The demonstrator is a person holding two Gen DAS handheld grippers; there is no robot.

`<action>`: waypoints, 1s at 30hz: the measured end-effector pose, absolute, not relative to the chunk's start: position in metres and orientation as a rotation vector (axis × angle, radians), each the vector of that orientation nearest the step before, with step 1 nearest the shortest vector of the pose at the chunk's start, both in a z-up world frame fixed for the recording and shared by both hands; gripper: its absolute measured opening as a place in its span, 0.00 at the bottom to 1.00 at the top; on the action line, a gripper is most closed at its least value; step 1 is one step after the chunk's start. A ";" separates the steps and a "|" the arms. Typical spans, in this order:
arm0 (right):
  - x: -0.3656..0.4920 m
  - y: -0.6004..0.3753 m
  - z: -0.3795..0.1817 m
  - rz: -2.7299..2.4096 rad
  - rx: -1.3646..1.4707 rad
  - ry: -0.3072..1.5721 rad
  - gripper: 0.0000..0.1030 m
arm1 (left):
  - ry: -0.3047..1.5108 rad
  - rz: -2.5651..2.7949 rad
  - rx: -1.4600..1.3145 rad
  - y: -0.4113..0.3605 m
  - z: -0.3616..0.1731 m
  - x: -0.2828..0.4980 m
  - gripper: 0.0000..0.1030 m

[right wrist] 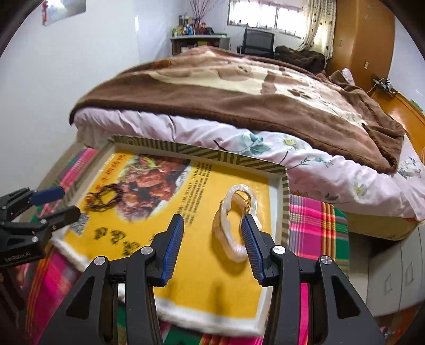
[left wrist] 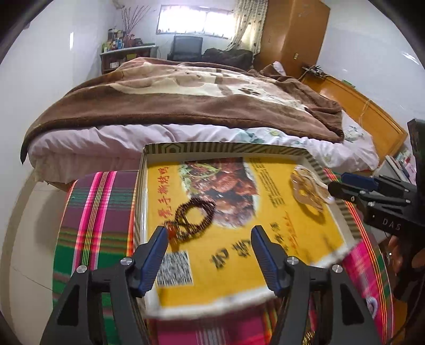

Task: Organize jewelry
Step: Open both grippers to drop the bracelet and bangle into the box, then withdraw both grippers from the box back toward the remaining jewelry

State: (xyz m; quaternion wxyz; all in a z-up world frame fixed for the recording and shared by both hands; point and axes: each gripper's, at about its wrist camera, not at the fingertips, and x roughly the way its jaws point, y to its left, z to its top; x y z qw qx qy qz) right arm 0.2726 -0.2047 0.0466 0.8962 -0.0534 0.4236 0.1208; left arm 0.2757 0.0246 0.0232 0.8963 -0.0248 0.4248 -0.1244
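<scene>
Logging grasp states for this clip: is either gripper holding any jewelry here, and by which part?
Nothing is held. The left gripper is open near the dark beaded bracelet; the right gripper is open, one finger beside the pearly bracelet.

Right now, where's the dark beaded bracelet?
The dark beaded bracelet lies on the yellow printed sheet inside the tray, near its left edge, just ahead of the left gripper.

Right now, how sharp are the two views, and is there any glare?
Left wrist view: near edge of the yellow sheet smeared, dark bead bracelet soft. Right wrist view: pale bracelet fairly crisp, printed text blurred. Window blown out; strong fisheye bending in both.
</scene>
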 end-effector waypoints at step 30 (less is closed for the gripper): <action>0.113 -0.261 -0.016 0.299 -0.056 0.962 0.45 | 0.859 -0.313 -0.149 0.050 0.009 0.112 0.75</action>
